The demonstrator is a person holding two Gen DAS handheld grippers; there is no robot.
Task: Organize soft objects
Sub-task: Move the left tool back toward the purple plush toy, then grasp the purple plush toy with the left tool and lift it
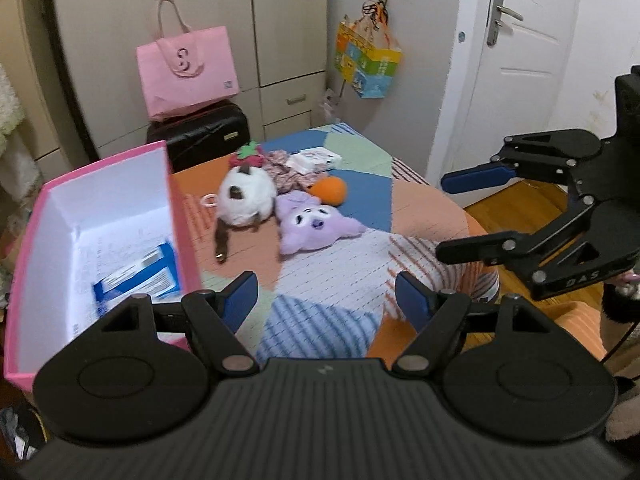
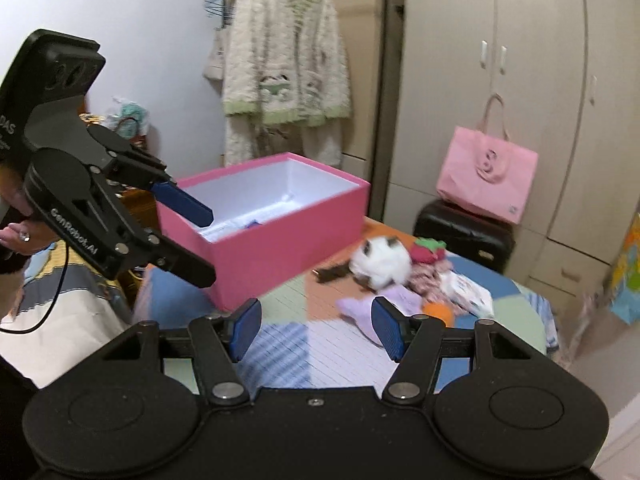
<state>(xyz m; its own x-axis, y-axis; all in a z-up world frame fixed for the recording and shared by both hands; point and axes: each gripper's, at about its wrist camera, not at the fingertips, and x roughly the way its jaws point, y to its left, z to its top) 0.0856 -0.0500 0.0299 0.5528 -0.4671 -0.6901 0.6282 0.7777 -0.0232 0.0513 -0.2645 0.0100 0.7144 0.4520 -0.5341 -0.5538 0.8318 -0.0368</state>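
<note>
Two grippers hover over the patchwork bedspread [image 1: 340, 280], both with jaws apart and nothing between them. Ahead of the left gripper [image 1: 324, 300] lie the white plush [image 1: 246, 196], the purple plush [image 1: 308, 228] and an orange plush [image 1: 330, 191], clustered together. The open pink box [image 1: 100, 216] stands just to its left. The right gripper [image 2: 316, 330] has the purple plush just beyond its right finger.

The patchwork bedcover [image 1: 340, 276] lies bare in front of both grippers, so the way to the heap of soft toys [image 1: 276, 208] is free. On the left the pink box [image 1: 182, 216] stands as a wall.
</note>
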